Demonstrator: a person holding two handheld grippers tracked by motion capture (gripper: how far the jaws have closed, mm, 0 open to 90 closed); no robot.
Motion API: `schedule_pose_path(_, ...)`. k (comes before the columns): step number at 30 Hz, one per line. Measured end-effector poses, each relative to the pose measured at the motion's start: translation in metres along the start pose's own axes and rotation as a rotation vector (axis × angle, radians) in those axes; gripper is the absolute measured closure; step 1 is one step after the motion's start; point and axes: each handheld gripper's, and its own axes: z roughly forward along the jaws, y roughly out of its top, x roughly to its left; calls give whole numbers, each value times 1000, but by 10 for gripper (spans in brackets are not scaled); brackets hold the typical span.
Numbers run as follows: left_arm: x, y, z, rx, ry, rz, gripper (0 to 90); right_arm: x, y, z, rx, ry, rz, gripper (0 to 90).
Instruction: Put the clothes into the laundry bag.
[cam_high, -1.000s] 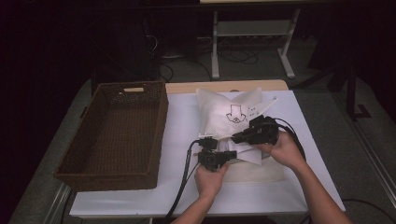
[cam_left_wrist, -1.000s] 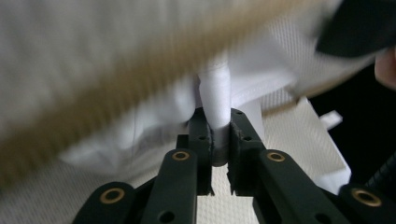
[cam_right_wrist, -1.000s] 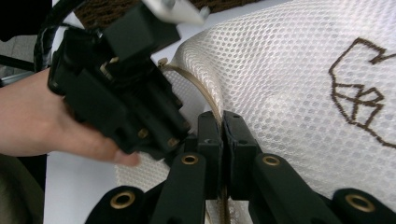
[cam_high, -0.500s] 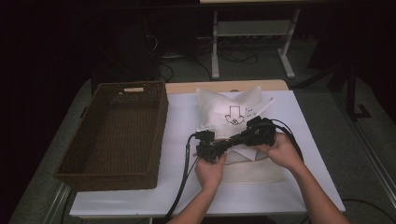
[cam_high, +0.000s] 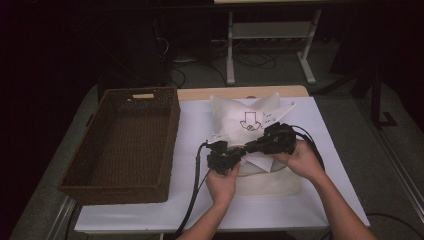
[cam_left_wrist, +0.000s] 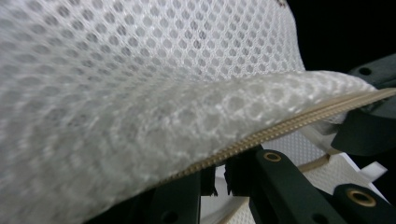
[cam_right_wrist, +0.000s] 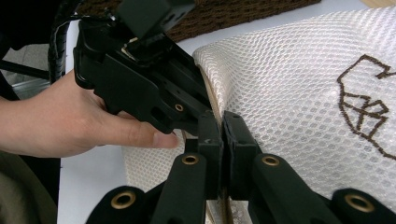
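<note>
Since a second ago the left gripper (cam_high: 235, 154) has moved up from the near edge of the white mesh bag (cam_high: 247, 125) to meet the right gripper (cam_high: 252, 145); the two now sit tip to tip at the bag's left side, where before they were apart. The bag itself has kept its place, just right of the wicker basket (cam_high: 125, 145).

In the right gripper view the right gripper (cam_right_wrist: 223, 135) has its jaws pressed together on the bag's beige zipper edge (cam_right_wrist: 212, 100), the mesh bag (cam_right_wrist: 299, 93) spreading away to the right. In the left gripper view the left gripper (cam_left_wrist: 220, 177) stands with its jaws nearly closed, a thin gap between them, right under the zipper edge (cam_left_wrist: 280, 128); whether they pinch it I cannot tell.

The white table (cam_high: 330, 165) lies bare to the right of the bag and toward the person. Between bag and basket runs a narrow white strip, crossed by the left gripper's cable (cam_high: 197, 175).
</note>
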Motion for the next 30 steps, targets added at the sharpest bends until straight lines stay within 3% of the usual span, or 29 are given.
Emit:
schedule_pose_path(5, 0, 0, 2, -40, 49, 30, 838, 0, -2, 3, 9, 7, -3, 858)
schedule_pose_path(13, 2, -11, 15, 103, 45, 10, 820, -5, -8, 8, 40, 6, 13, 858)
schedule_pose_path(17, 5, -12, 15, 134, 33, -8, 811, -7, -12, 8, 44, 6, 24, 857)
schedule_pose_path(19, 4, -12, 13, 135, 27, -7, 770, -8, -12, 9, 44, 2, 21, 856)
schedule_pose_path(22, 0, -14, 9, 135, 12, -5, 608, -10, -12, 8, 41, -2, 28, 852)
schedule_pose_path(25, -4, -19, 3, 153, 18, 17, 513, -11, -13, 8, 43, -7, 30, 850)
schedule_pose_path(30, -2, -24, -5, 204, -12, 2, 498, -13, -14, 4, 39, -7, 44, 845)
